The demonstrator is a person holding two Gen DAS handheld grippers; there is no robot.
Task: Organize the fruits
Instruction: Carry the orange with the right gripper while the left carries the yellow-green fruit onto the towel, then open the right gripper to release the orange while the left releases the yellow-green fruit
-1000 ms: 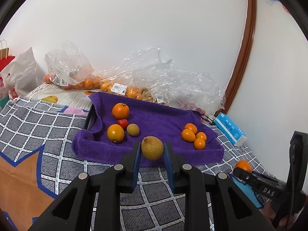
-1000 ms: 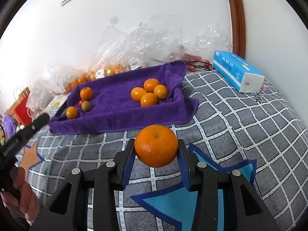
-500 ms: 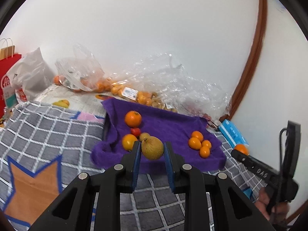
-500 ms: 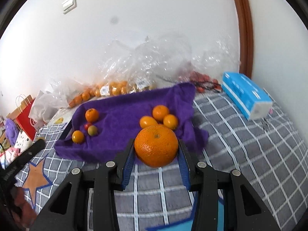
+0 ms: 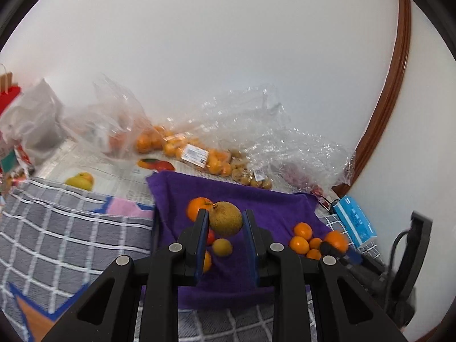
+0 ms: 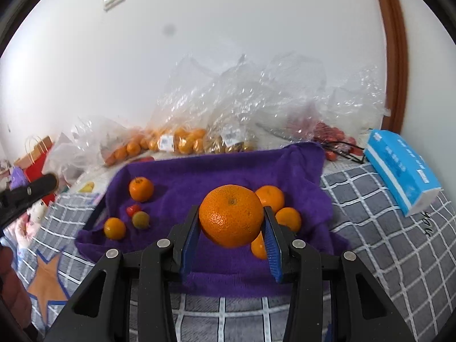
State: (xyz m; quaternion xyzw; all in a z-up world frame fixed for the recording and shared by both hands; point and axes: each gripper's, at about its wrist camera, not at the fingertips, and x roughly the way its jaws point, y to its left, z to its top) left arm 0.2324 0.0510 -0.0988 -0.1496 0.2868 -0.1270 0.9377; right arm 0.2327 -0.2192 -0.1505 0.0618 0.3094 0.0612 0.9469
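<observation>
A: Clamped in the left gripper (image 5: 225, 221): a brown pear (image 5: 225, 218), round, tan and speckled, stub of stem at upper left, both blue pads (image 5: 203, 229) pressed to its sides. Held above the left part of the purple towel (image 5: 273, 208).

B: And in the right gripper (image 6: 230, 225)?

A: Squeezed tight on a large orange (image 6: 230, 216), bright, pebbled skin, small green navel facing up. Raised over the towel's near right, just in front of a cluster of small mandarins (image 6: 287, 219).

B: Hard to read anything?

A: Partly hidden by the orange and the right finger: the lowest mandarin of that cluster. Behind the left finger in the left view: a red fruit (image 5: 210, 237), type unclear. Blurred in the same view: the plastic bags (image 5: 199, 148) along the wall.
</observation>
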